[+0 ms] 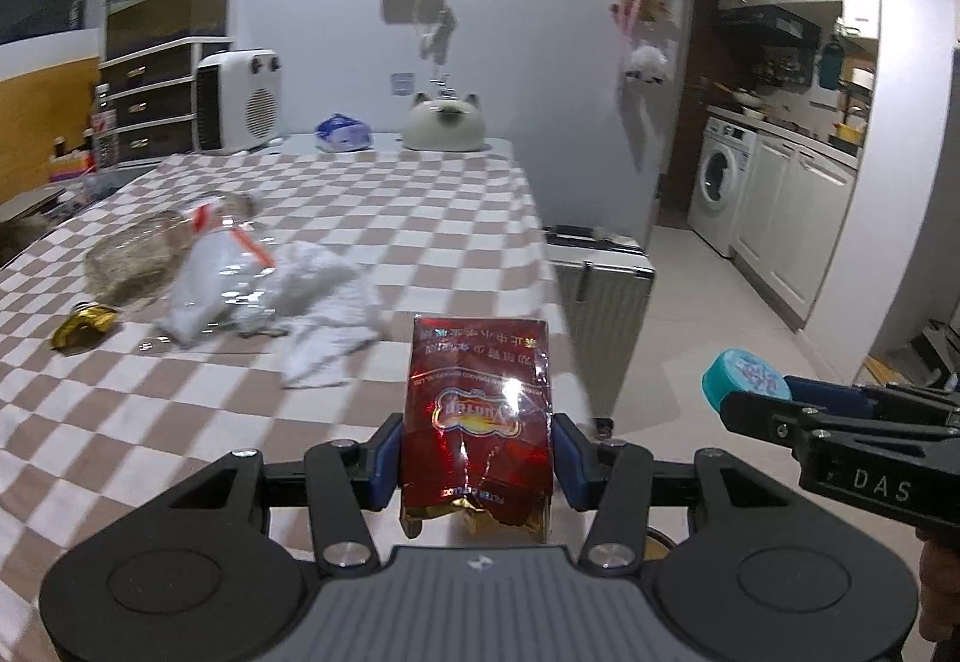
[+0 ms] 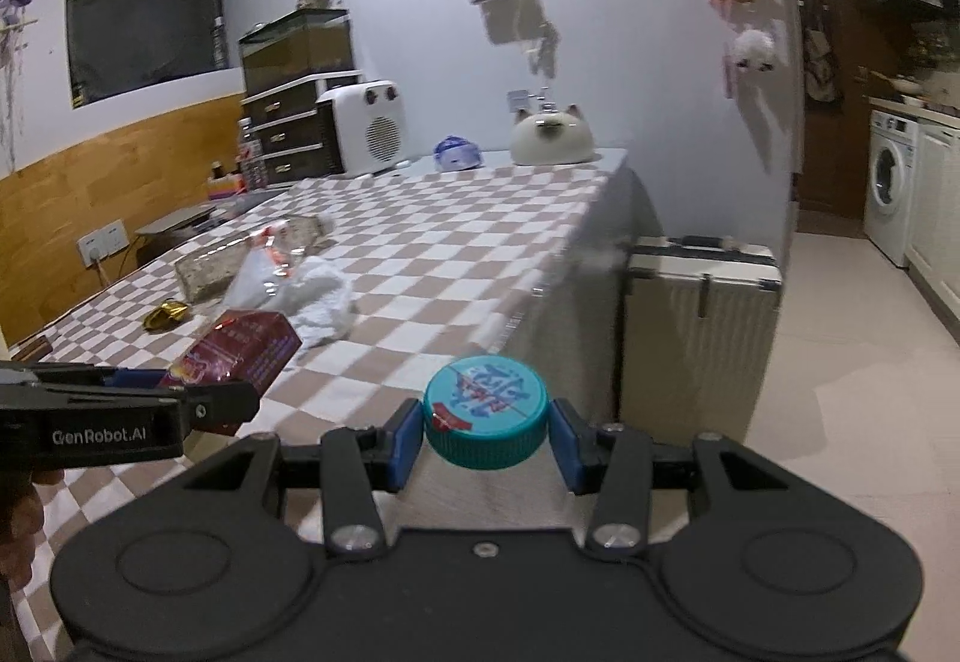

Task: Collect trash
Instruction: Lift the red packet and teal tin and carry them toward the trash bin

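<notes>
My left gripper [image 1: 477, 461] is shut on a red cigarette pack [image 1: 480, 416] and holds it above the near right corner of the checkered table [image 1: 390, 206]. My right gripper [image 2: 486, 437] is shut on a teal bottle cap [image 2: 486, 410], held off the table's right edge; it also shows in the left wrist view [image 1: 744, 380]. The pack shows in the right wrist view [image 2: 240, 350]. On the table lie a clear plastic bottle [image 1: 156, 248], a clear plastic bag [image 1: 216, 284], crumpled white tissue [image 1: 324, 308] and a gold foil wrapper [image 1: 84, 329].
A silver suitcase [image 1: 600, 302] stands on the floor by the table's right side. A white heater [image 1: 240, 101], a cat-shaped pot [image 1: 444, 122] and a blue bag [image 1: 342, 131] stand at the table's far end. Drawers [image 1: 156, 92] stand at the far left. A kitchen with a washing machine [image 1: 717, 179] is to the right.
</notes>
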The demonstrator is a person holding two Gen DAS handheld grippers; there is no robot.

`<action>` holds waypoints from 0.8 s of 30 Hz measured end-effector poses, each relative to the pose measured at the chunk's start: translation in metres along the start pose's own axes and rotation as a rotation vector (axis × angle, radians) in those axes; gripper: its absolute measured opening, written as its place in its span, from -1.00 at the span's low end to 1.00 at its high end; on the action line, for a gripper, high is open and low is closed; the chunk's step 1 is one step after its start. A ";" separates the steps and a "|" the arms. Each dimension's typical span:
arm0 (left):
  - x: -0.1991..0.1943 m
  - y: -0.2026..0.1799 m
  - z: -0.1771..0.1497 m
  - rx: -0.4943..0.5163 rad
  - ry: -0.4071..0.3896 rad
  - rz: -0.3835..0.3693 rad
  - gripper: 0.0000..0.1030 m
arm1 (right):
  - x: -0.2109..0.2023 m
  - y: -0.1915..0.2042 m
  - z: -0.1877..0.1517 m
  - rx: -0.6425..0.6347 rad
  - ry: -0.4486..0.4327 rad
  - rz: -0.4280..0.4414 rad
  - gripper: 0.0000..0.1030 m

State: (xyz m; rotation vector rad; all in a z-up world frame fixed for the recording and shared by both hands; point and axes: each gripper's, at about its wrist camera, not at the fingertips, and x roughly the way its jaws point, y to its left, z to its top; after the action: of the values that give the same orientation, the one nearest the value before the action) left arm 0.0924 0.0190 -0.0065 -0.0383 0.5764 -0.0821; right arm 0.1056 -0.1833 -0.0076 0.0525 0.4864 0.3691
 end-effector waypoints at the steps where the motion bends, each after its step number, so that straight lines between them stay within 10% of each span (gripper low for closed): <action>1: 0.000 -0.007 -0.001 0.006 0.001 -0.004 0.00 | -0.004 -0.006 -0.002 0.005 -0.003 -0.009 -0.10; 24: 0.082 -0.151 -0.045 0.067 0.125 -0.163 0.00 | -0.040 -0.140 -0.062 0.140 0.047 -0.191 -0.10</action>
State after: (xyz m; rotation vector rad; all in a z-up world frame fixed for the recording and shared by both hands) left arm 0.1261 -0.1397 -0.0791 -0.0148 0.6943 -0.2633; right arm 0.0909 -0.3304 -0.0633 0.1327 0.5585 0.1494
